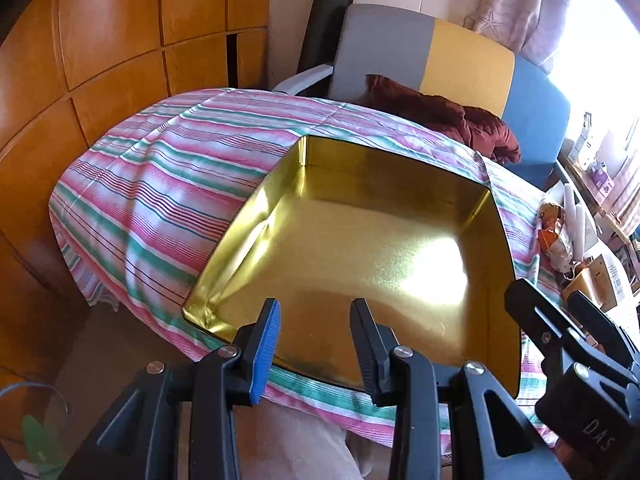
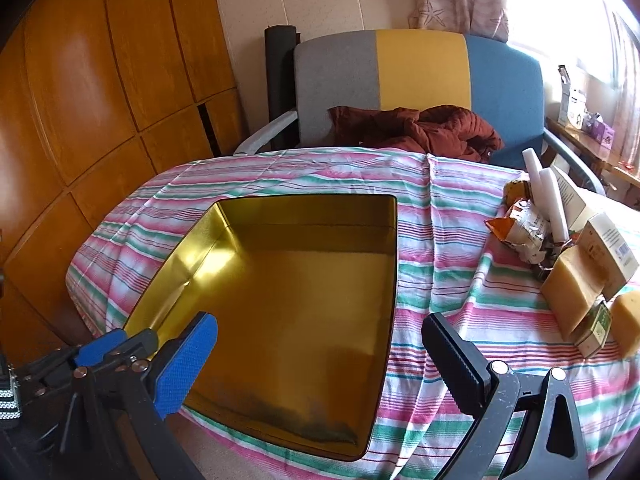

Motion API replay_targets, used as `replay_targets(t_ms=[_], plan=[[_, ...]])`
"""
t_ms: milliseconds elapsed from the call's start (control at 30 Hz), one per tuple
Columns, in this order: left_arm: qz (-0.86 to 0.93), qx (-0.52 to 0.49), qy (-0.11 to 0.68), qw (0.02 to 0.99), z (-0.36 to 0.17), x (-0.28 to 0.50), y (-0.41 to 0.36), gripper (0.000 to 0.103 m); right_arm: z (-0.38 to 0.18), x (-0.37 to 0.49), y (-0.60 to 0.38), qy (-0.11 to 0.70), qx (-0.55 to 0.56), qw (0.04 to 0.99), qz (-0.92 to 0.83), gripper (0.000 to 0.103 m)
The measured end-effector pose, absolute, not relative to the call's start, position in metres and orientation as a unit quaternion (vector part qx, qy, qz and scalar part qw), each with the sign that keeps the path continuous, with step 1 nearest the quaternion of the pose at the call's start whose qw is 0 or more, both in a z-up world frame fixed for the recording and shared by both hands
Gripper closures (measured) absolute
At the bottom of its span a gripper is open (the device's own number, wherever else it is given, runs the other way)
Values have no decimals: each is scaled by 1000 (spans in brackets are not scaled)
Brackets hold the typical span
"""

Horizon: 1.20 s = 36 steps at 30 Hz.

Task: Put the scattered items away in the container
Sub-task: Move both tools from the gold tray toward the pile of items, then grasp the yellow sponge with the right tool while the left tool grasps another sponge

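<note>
An open gold tin lies on the striped tablecloth with nothing inside it. My left gripper hangs over the tin's near edge, its blue pad and black finger apart with nothing between them. My right gripper stands wide open above the tin's near right corner, also bare. The scattered items sit at the table's right: a crumpled snack bag, white tubes, yellow soap blocks, cardboard boxes and a small green box.
A chair with a grey, yellow and blue back stands behind the table, with a red-brown garment on it. Wooden cabinet doors fill the left. A cluttered shelf runs under the bright window at the right.
</note>
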<state>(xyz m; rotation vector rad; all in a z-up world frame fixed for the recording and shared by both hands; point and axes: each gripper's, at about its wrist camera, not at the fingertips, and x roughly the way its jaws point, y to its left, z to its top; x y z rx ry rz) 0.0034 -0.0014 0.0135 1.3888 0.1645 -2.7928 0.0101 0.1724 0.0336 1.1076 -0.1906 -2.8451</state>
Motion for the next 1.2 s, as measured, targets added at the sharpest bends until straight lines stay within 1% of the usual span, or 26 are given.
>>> replay_targets(t_ms=[167,333,633,867,1033,1100,1200], plan=[[-889,456,31,-6,9,6,17,67,32,13,181,-73,362,39,-929,0],[-892,450,7,-34,13,7,40,67,30,19,204,-98,364,13,-926,0],[-909,407,-37,-80,40,1,94,67,32,35,255,-122,348,-54,-928,0],[-903,389,-75,-168,47,-1,152,67,39,59,328,-128,299,-167,-931,0],[-866,417,-81,-263,36,-12,204,67,22,80,410,-139,294,-265,-908,0],[-851,433,-86,-284,31,-15,225,67,14,89,442,-133,297,-301,-896,0],[-846,426,-106,-302,30,-20,256,67,3,99,485,-132,306,-332,-883,0]])
